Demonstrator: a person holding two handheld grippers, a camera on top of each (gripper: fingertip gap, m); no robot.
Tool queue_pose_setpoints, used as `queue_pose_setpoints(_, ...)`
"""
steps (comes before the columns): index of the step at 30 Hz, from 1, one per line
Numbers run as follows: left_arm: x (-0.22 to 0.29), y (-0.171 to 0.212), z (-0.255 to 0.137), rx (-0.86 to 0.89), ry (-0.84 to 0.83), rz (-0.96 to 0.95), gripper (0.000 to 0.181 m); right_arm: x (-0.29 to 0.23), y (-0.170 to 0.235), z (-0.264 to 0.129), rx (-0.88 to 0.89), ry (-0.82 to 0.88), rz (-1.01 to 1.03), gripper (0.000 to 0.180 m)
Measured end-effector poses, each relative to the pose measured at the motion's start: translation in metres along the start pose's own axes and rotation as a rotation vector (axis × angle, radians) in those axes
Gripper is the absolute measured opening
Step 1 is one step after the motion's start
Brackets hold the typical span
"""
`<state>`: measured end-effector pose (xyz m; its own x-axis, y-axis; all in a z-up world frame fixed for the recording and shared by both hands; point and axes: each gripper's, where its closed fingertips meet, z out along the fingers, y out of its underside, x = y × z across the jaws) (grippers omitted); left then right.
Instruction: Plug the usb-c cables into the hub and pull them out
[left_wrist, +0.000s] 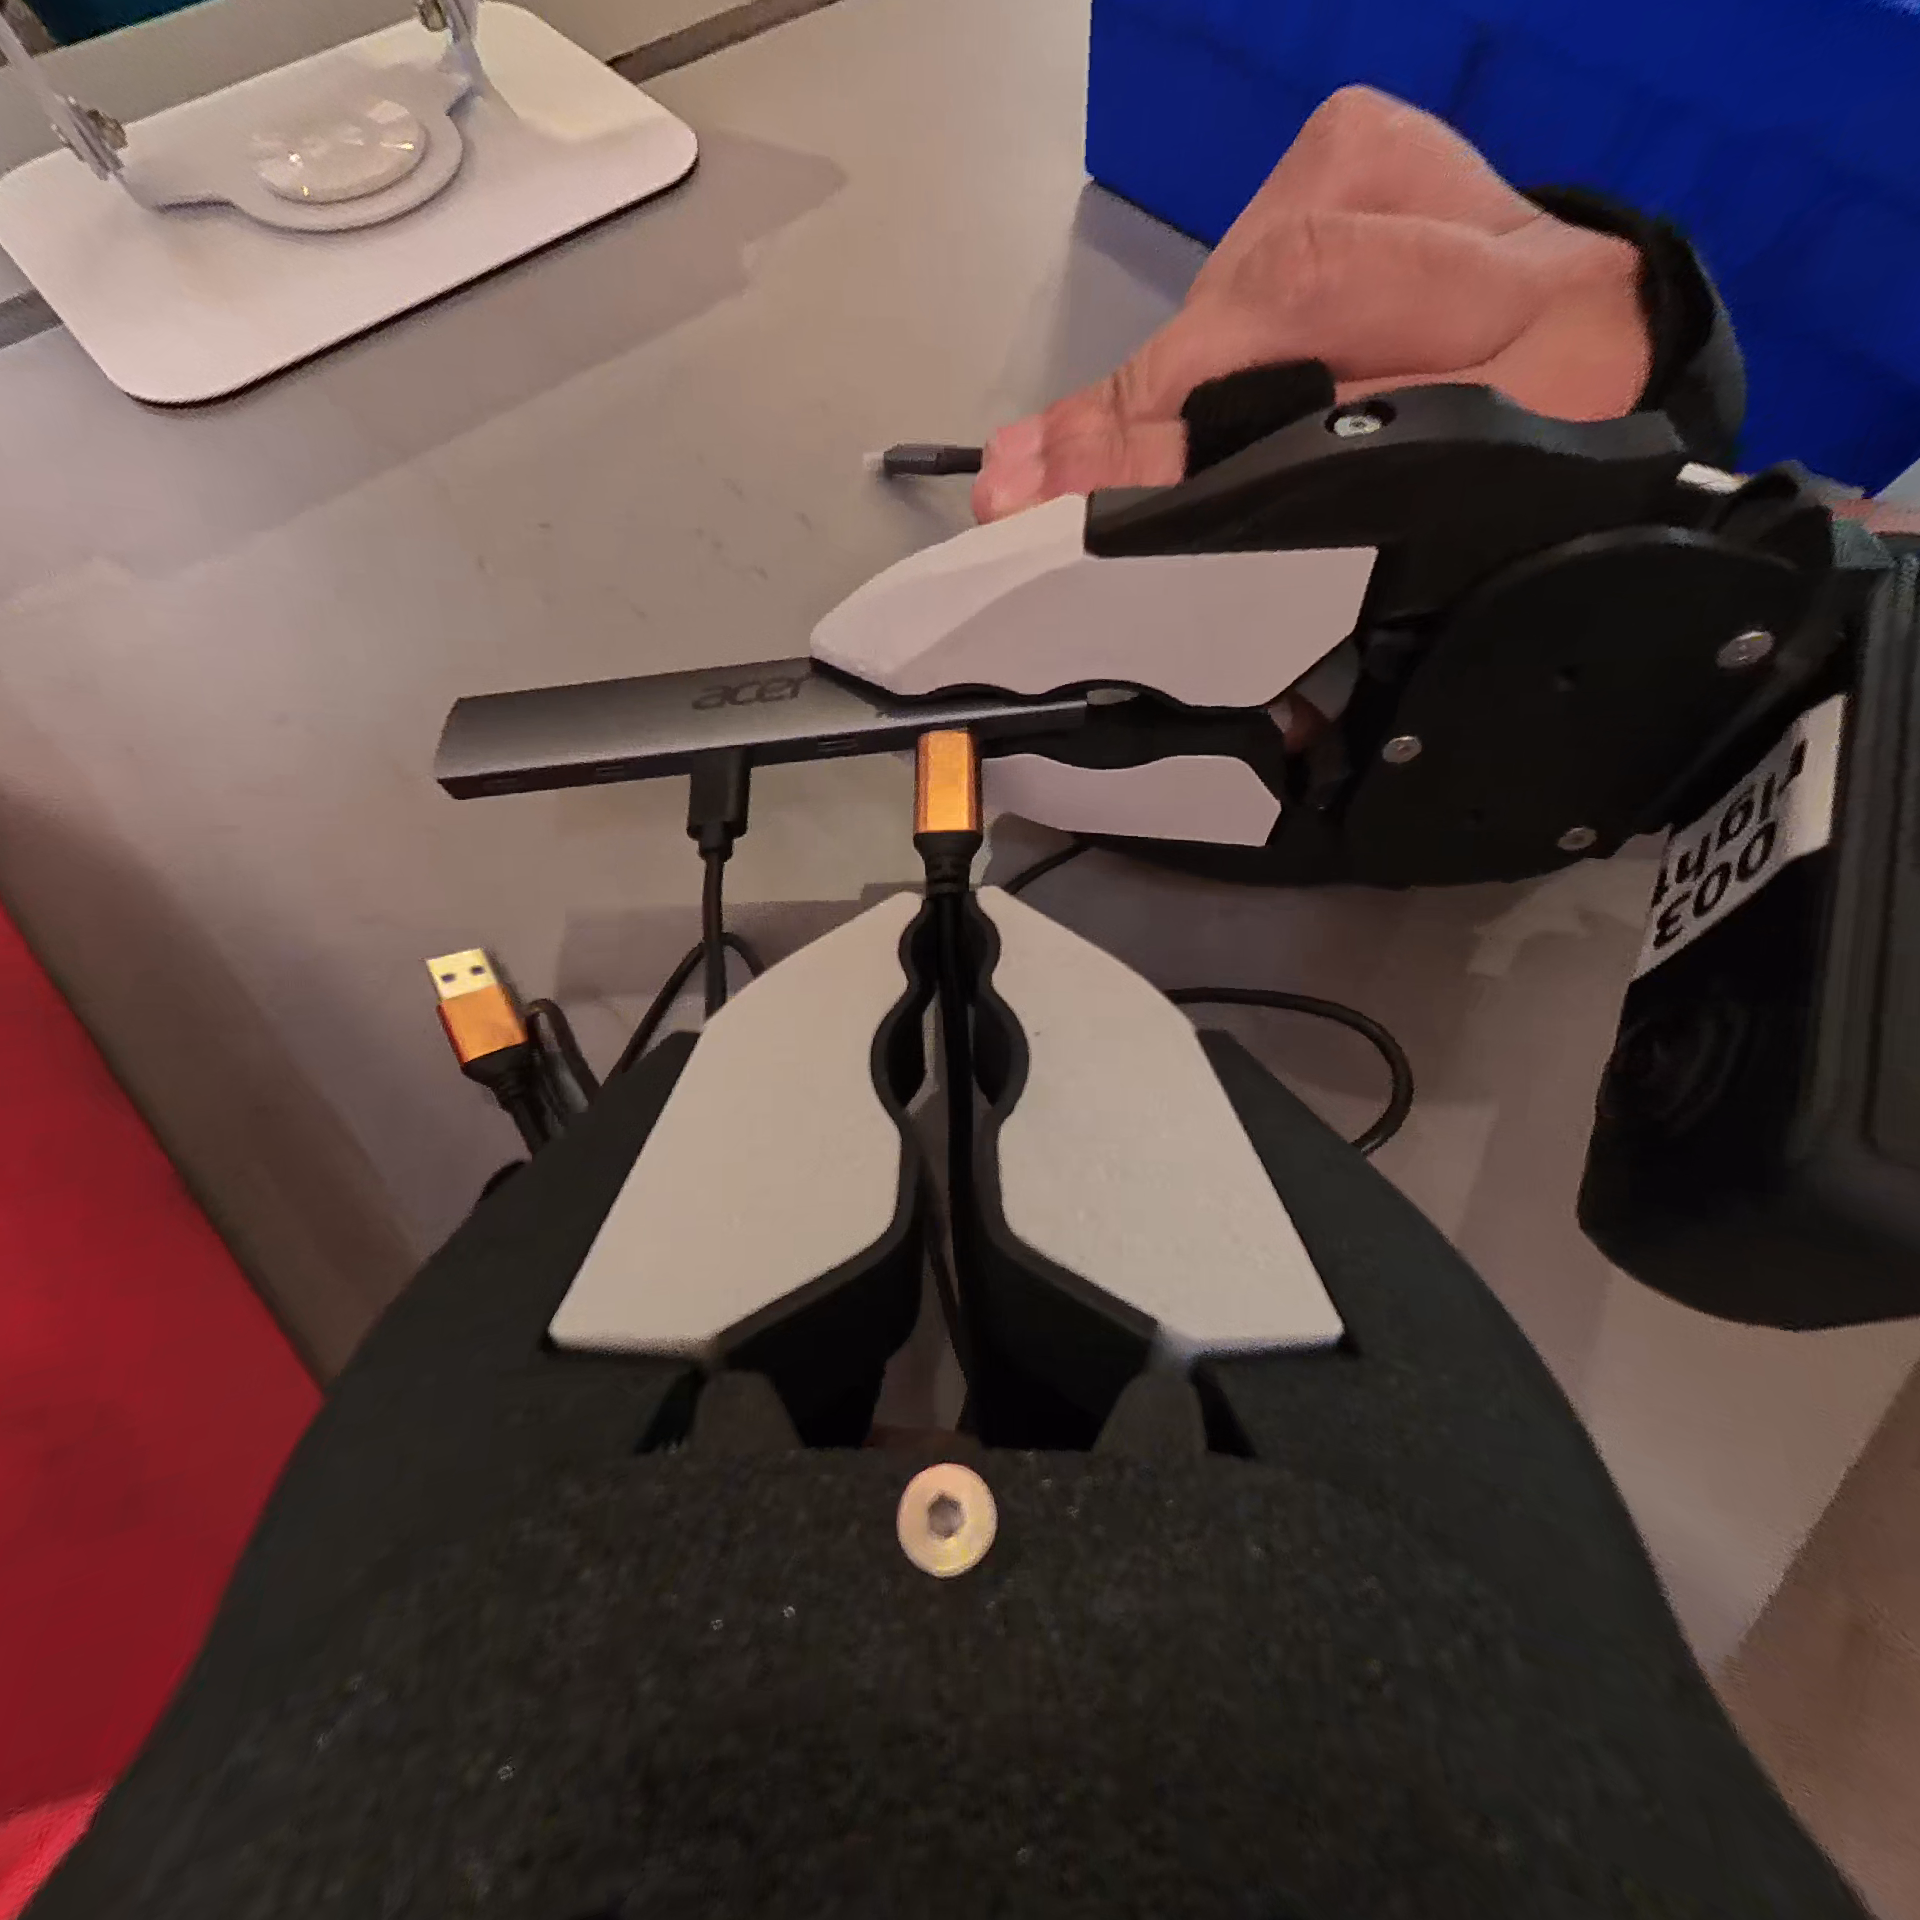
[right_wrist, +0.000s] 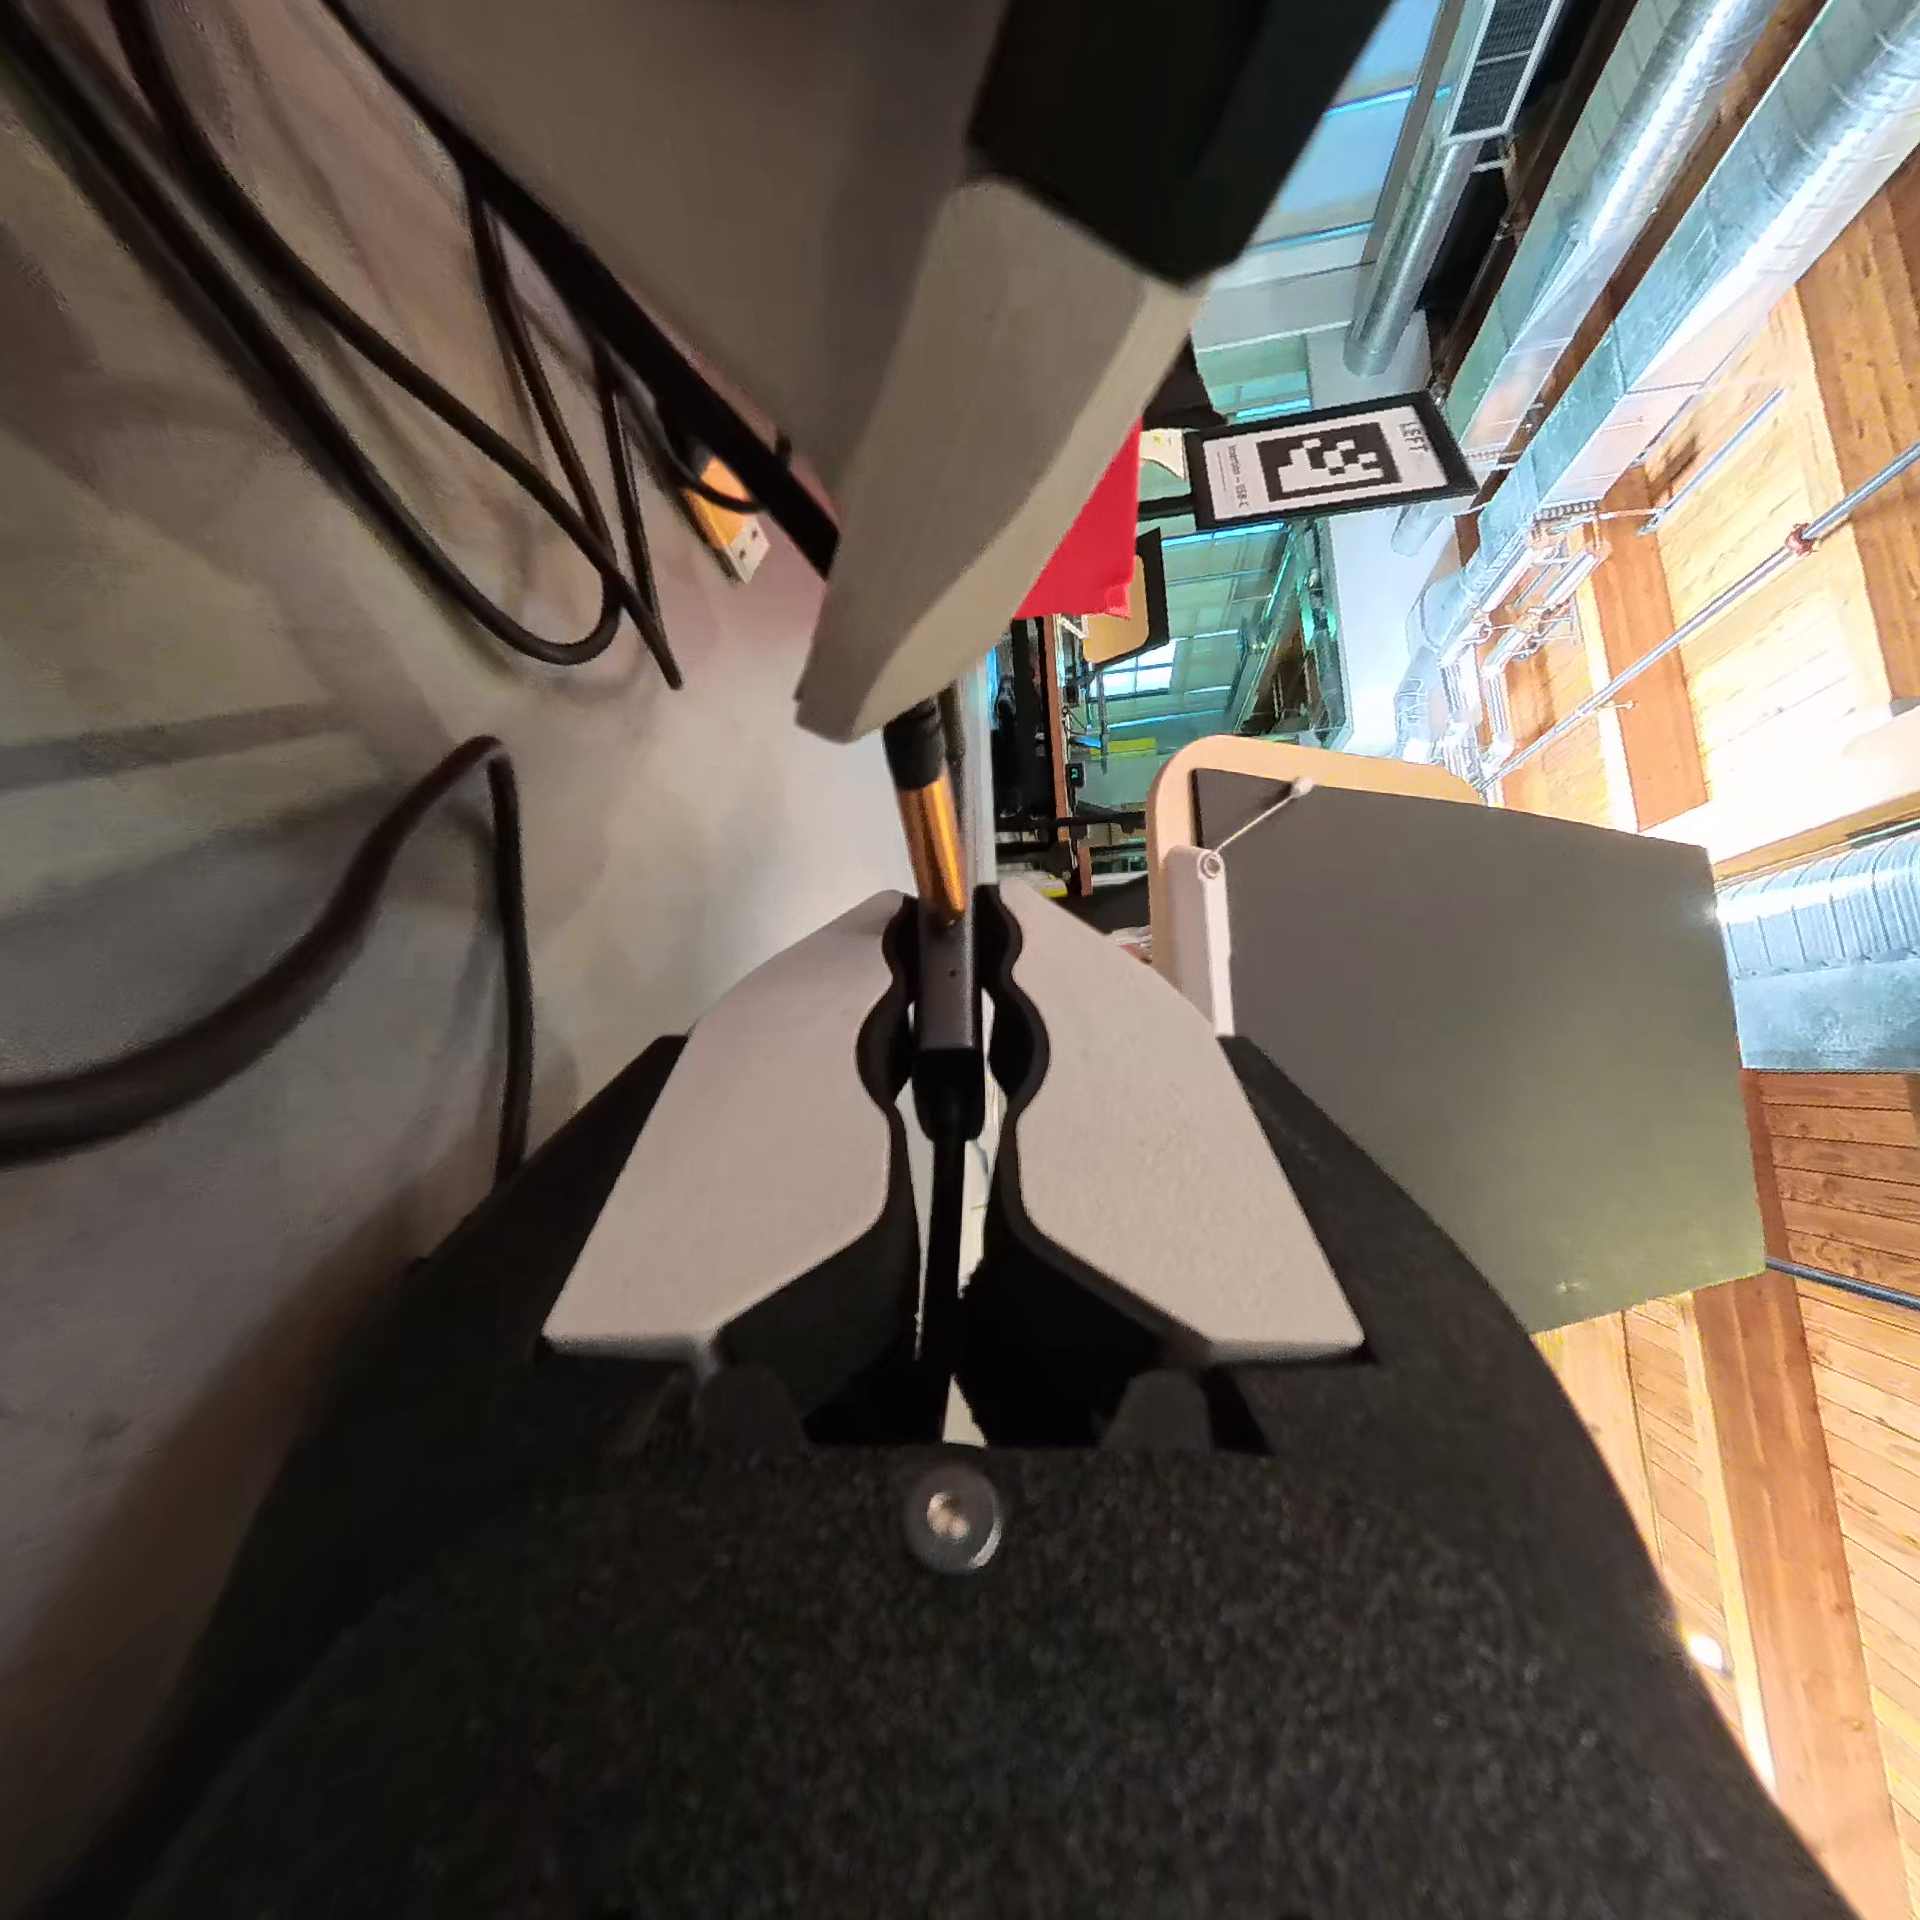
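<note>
A slim dark grey hub (left_wrist: 623, 722) is held level just above the grey table. My right gripper (left_wrist: 935, 712) comes in from the right and is shut on the hub's right end; in the right wrist view the hub (right_wrist: 948, 997) sits edge-on between its fingers (right_wrist: 790, 1122). An orange-sleeved usb-c plug (left_wrist: 943, 784) sits in a front port of the hub. My left gripper (left_wrist: 945, 904) is shut on its black cable just behind the plug. A black usb-c plug (left_wrist: 717, 800) sits in the port to its left. The orange plug also shows in the right wrist view (right_wrist: 932, 842).
An orange usb-a plug (left_wrist: 473, 1013) lies at the front left with loops of black cable (right_wrist: 499, 935). A loose black connector (left_wrist: 930, 458) lies behind the person's hand (left_wrist: 1351, 312). A white stand base (left_wrist: 343, 270) is at the back left, a blue block (left_wrist: 1455, 94) back right, red cloth (left_wrist: 104, 1247) left. My hands' fingertips stand some 5 centimeters from each other.
</note>
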<state>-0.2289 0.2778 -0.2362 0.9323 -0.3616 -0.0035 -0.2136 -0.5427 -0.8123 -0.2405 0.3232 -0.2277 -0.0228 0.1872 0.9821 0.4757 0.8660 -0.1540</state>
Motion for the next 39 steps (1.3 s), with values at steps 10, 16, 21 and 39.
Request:
queue_pose_setpoints(10, -0.004, -0.005, 0.000, 0.017, 0.016, -0.019, 0.003, 0.000, 0.002, 0.004, 0.016, 0.036, -0.079, 0.009)
queue_pose_setpoints(16, -0.005, -0.001, 0.002, 0.002, 0.032, -0.014, 0.003, -0.004, 0.003, 0.001, 0.041, 0.063, -0.137, 0.010)
queue_pose_setpoints(21, -0.008, 0.000, 0.001, -0.002, 0.045, -0.023, 0.003, -0.004, 0.003, 0.000, 0.040, 0.058, -0.134, 0.010)
queue_pose_setpoints(39, -0.014, 0.000, 0.005, 0.022, 0.063, -0.011, 0.002, -0.007, 0.010, -0.001, -0.068, -0.012, -0.089, 0.009)
